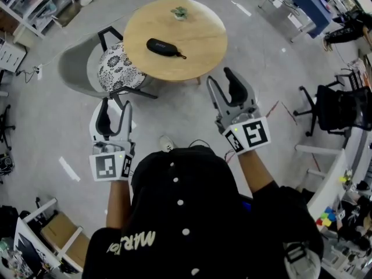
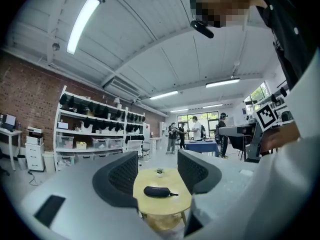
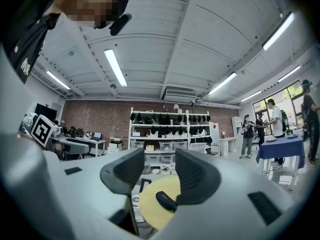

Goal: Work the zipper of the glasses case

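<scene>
Both of my claws stand spread and empty, held level short of the round wooden table [image 1: 200,42]. The left claw [image 1: 114,114] and the right claw [image 1: 225,87] each have their jaws wide apart with nothing between the pads. The glasses case [image 1: 163,46] lies flat on the table ahead of both claws and well apart from them, dark and oblong, roughly in line with the gap between the left claw's jaws and a little left of the right claw's line. Its small zipper pull [image 1: 183,56] sticks out from the end that lies toward my right claw. A tiny potted plant [image 1: 179,12] sits beyond the case at the table's far edge, and a chair [image 1: 115,68] with a patterned cushion is tucked in ahead of the left claw. I judge the case light and semi-stiff, a shell that gives a little under pressure. On that smooth top it would likely skid if the zipper were tugged alone. It looks best pinned by my left claw across its narrow width, near the end away from the pull. My right claw would take the thin tab, which looks small and easy to lose.
</scene>
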`<control>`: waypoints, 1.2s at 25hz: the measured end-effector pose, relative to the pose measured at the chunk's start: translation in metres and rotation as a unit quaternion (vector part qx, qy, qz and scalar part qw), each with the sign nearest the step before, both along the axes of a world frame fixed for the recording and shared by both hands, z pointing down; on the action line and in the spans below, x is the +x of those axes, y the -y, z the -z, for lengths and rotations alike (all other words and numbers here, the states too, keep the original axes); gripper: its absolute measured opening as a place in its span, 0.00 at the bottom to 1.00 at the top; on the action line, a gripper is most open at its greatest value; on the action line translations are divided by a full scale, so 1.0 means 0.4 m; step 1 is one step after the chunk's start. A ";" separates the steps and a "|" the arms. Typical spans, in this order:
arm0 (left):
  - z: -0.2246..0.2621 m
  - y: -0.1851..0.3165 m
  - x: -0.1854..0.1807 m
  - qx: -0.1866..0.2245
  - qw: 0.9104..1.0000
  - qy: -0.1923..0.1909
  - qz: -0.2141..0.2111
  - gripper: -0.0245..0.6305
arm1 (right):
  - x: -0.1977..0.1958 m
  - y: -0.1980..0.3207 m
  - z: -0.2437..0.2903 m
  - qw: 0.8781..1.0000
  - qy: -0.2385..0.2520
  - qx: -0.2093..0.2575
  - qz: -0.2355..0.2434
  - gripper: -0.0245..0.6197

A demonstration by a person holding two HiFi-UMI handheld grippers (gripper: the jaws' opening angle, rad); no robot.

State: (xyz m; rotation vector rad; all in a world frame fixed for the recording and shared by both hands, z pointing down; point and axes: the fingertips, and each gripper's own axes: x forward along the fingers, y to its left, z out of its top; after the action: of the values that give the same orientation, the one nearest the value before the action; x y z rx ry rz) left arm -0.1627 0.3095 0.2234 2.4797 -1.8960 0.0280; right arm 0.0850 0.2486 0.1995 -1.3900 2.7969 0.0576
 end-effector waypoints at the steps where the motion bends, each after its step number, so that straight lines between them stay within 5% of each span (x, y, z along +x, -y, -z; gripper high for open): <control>1: 0.001 0.014 -0.015 0.001 1.000 0.000 -0.005 0.39 | -0.016 0.011 0.003 1.000 -0.002 0.001 -0.002 0.32; 17: -0.092 0.230 -0.096 -0.050 0.998 0.005 -0.032 0.39 | -0.098 0.246 -0.053 0.999 -0.015 -0.031 -0.016 0.31; 30: -0.033 0.619 -0.027 -0.043 0.998 0.028 -0.038 0.39 | -0.061 0.627 -0.032 1.000 0.007 -0.028 0.008 0.32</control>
State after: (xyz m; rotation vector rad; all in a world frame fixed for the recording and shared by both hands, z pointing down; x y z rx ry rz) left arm -0.1737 0.0617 0.2367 2.5173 -1.7795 0.1791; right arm 0.0604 -0.0022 0.2124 -1.3728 2.8205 -0.0311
